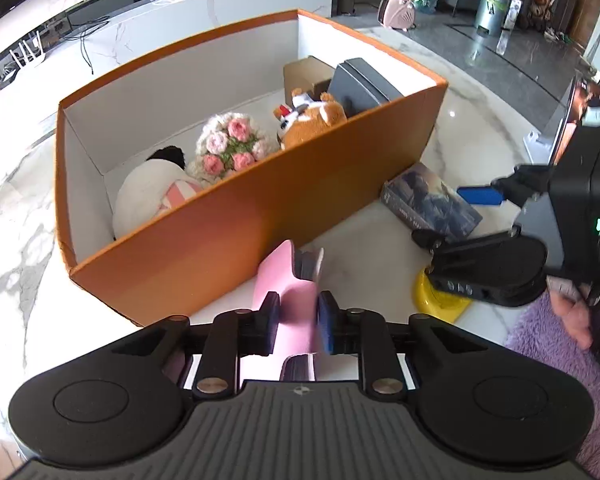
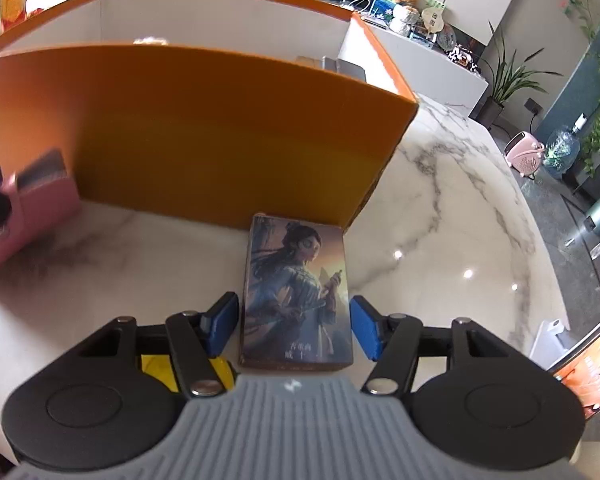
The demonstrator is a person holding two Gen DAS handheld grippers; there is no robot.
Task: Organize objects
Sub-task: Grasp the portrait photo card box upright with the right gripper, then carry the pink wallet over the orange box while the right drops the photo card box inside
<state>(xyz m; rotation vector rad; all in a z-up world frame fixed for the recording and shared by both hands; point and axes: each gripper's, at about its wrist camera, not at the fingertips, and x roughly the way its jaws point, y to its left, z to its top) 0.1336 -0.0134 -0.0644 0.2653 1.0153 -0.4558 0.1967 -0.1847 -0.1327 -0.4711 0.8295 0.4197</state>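
Left gripper (image 1: 296, 322): closed on a pink notebook (image 1: 286, 300), both pads pressed against its covers; the notebook juts forward from the jaws, raised off the bench (image 1: 16, 216), its far end just short of the near wall of the orange box (image 1: 204, 240).

Orange box: directly ahead of both grippers, open-topped, white inside. Contents, from the left gripper's left to right: white plush (image 1: 148, 196), crocheted flower bouquet (image 1: 232, 146), orange plush dog (image 1: 312, 118), dark grey case (image 1: 360, 84), brown carton (image 1: 304, 72).

Right gripper (image 2: 293, 330): wide open, blue pads either side of an illustrated book (image 2: 296, 292) without touching it. The book lies flat on the bench between the fingers, its far edge near the box wall.

Yellow object (image 2: 156, 368): beneath the right gripper's left finger, partly hidden.
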